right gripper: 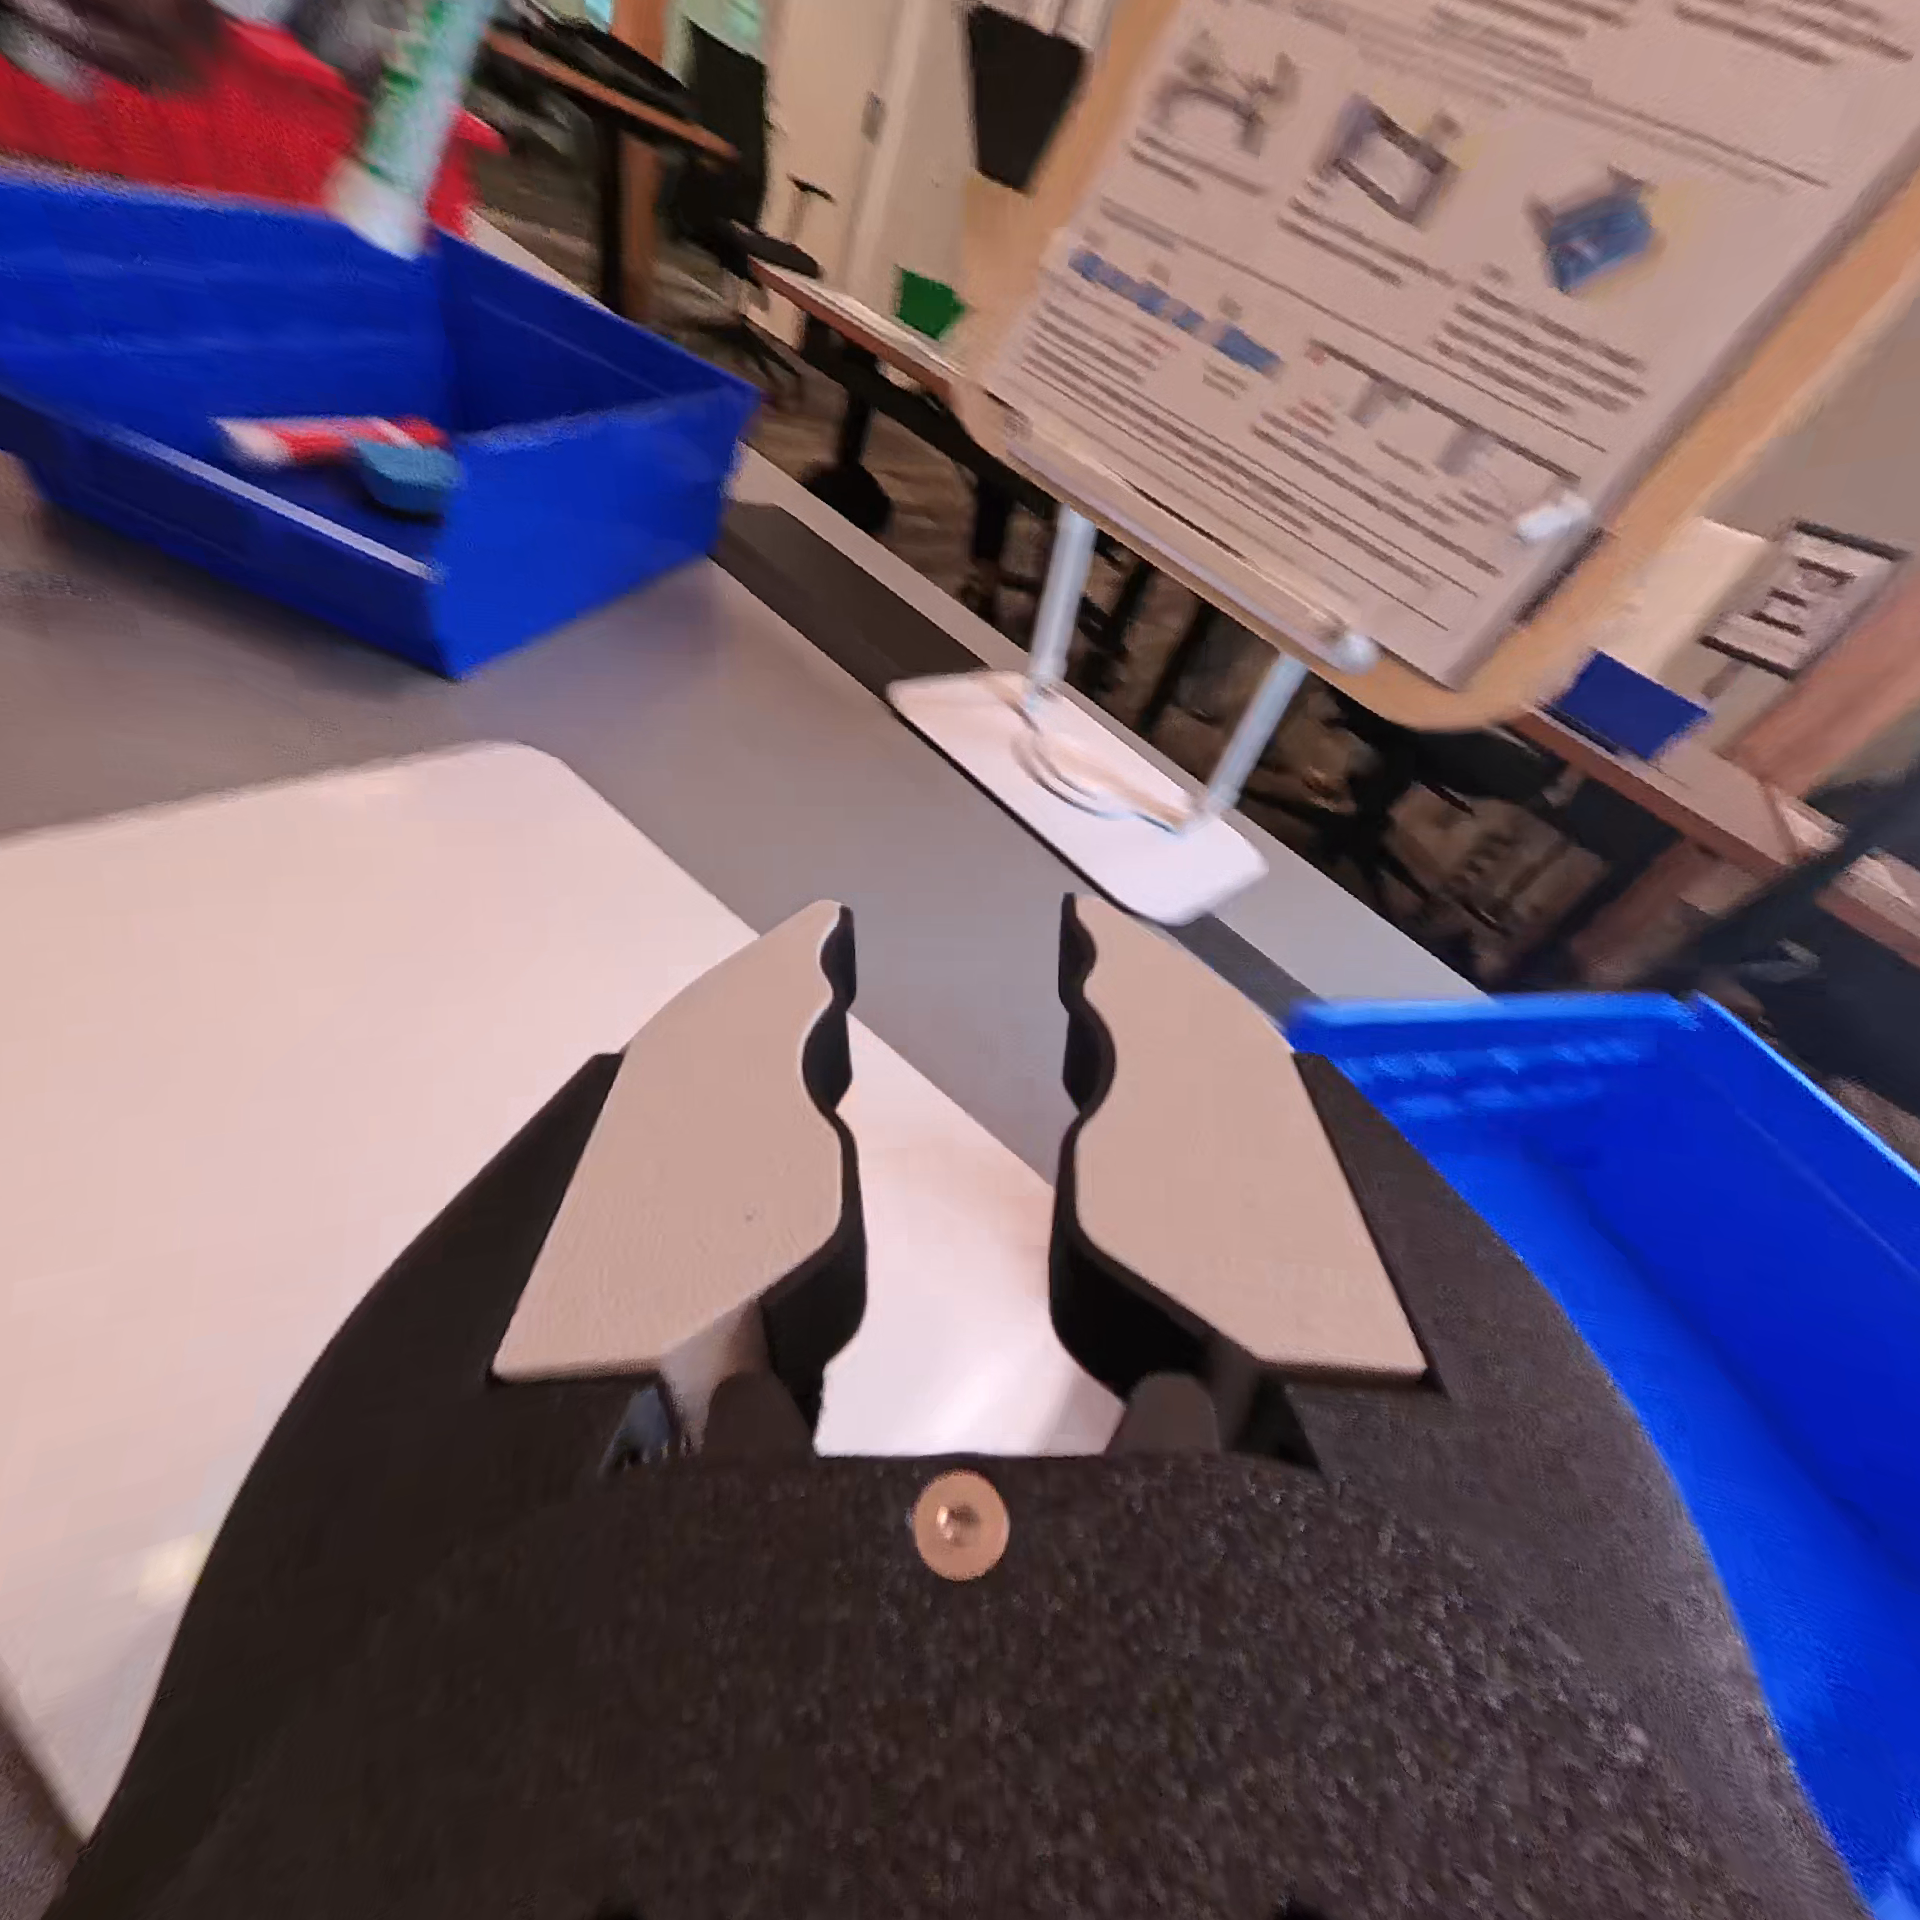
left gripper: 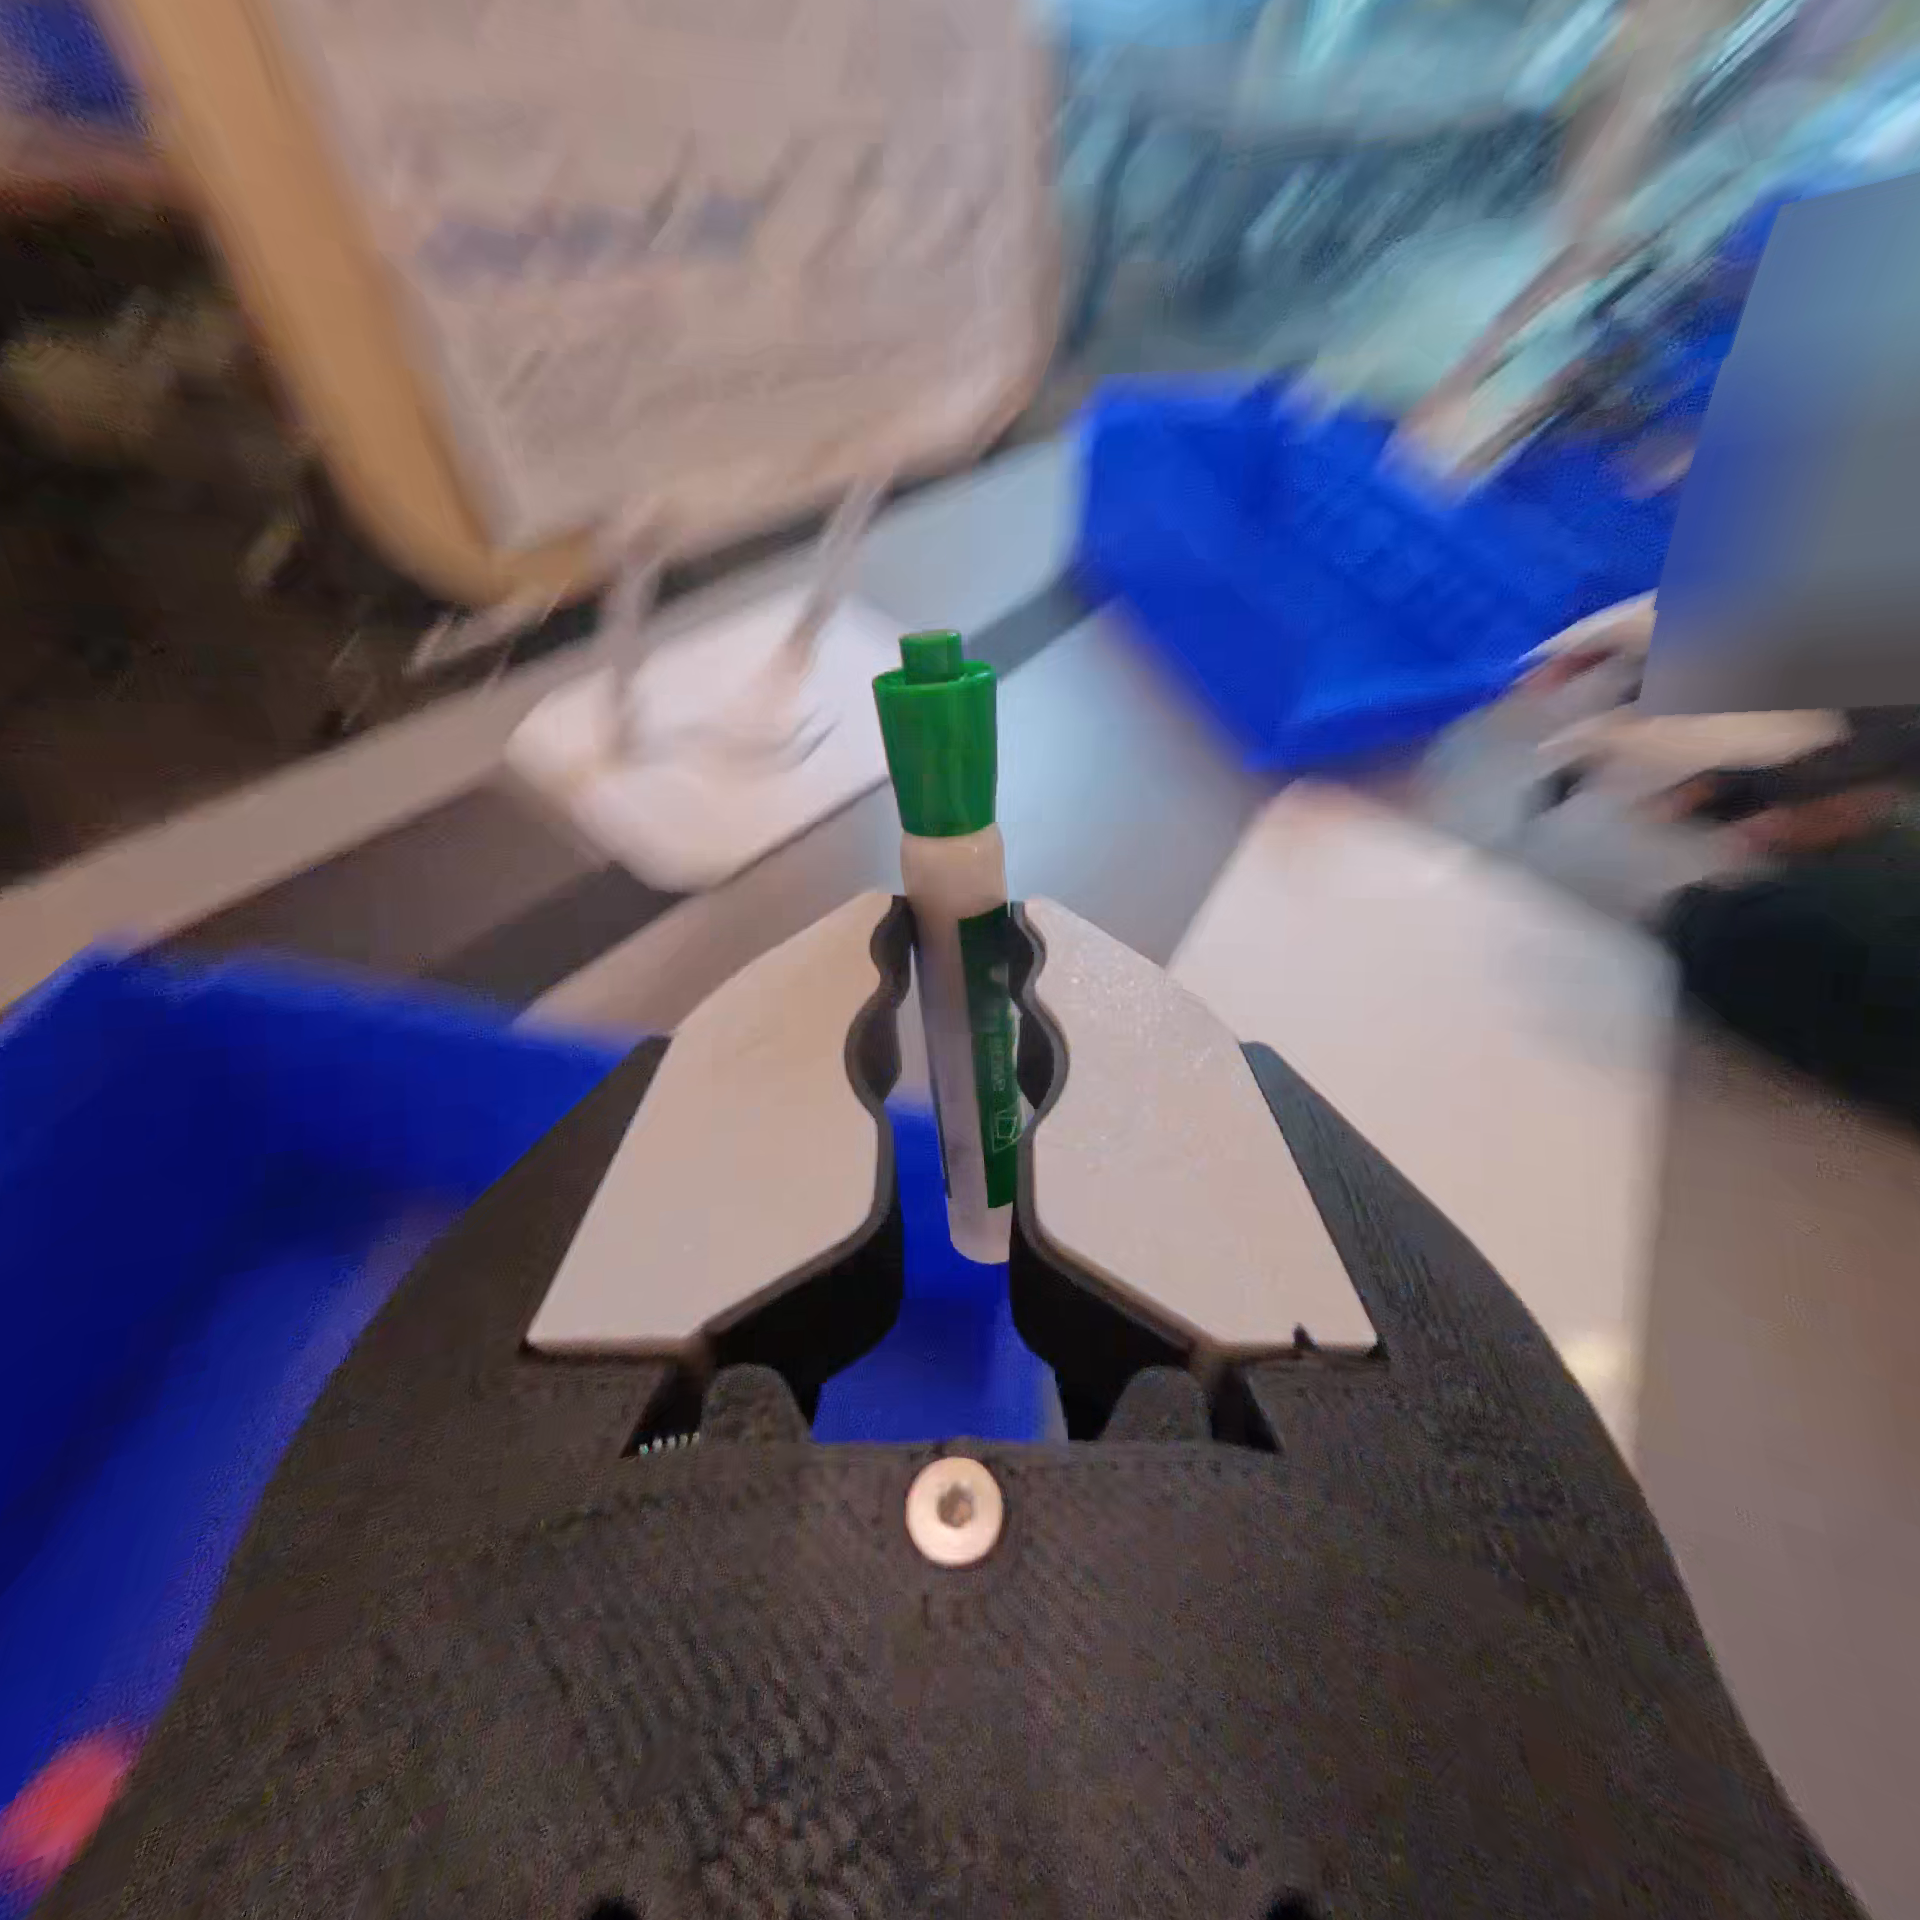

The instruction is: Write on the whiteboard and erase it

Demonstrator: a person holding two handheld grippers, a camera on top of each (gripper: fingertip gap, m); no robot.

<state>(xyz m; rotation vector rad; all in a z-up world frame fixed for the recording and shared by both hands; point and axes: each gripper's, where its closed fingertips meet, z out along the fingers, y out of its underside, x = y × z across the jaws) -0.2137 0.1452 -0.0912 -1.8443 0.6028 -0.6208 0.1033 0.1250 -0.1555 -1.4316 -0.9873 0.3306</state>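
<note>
While clamped between both pads of left gripper [left gripper: 954,914], green marker [left gripper: 961,997] stands upright along the fingers, cap on and pointing away from camera, white barrel end hanging free in the gap. Blue bin [left gripper: 208,1195] directly below left gripper, something red blurred in its lower left. Left view heavily blurred; second blue bin [left gripper: 1330,582] at far right, white stand base [left gripper: 707,769] ahead near table edge.

Right gripper [right gripper: 956,925] spread apart, holding nothing, poised over right corner of whiteboard [right gripper: 312,1039]. Whiteboard lies flat on grey table [right gripper: 727,748], surface blank as far as visible. Blue bin [right gripper: 540,488] at far left of table, beyond the whiteboard, holding a red-and-white marker [right gripper: 322,436] and a blue eraser [right gripper: 410,473] touching it. Another blue bin [right gripper: 1662,1195] just right of right gripper, at near right of table. White stand base [right gripper: 1101,821] at far table edge, two metal rods carrying a tilted printed sheet [right gripper: 1455,291] in a clear holder. Wooden tables and chair legs in background, blurred.
</note>
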